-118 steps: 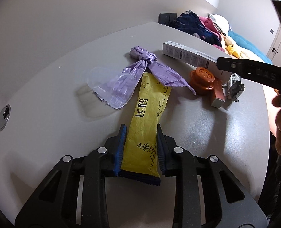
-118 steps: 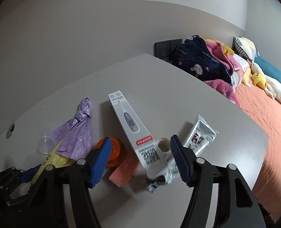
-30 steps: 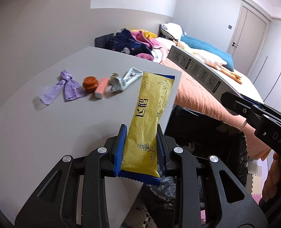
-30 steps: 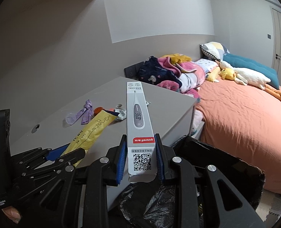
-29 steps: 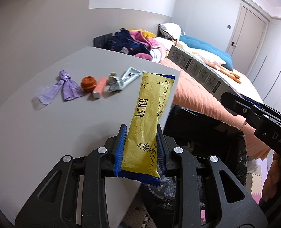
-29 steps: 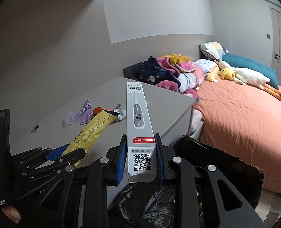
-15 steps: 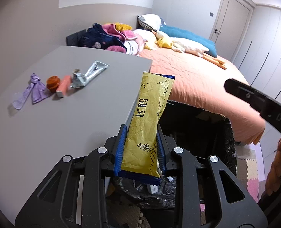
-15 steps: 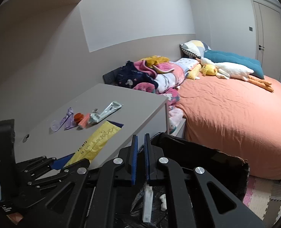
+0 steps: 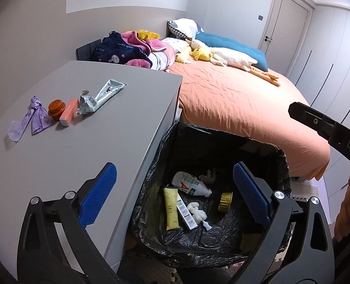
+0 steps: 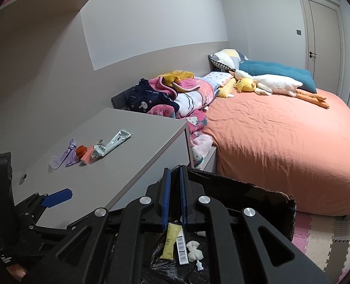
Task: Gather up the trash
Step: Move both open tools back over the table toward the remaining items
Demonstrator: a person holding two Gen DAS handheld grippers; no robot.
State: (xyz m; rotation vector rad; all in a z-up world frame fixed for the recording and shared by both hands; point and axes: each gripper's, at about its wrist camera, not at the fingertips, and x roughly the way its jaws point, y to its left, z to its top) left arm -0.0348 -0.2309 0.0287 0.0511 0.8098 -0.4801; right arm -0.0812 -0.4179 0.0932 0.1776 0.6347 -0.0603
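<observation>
My left gripper is opening, nothing between its jaws, over the black-lined bin; the yellow packet lies inside, beside the grey worktop.

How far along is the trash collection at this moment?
Done: the yellow wrapper and white box lie in the lined bin. In hand: nothing; the left gripper is opening above the bin, the right gripper is shut, empty. Left on the table: purple bag, orange cap, pink box, silver tube.
</observation>
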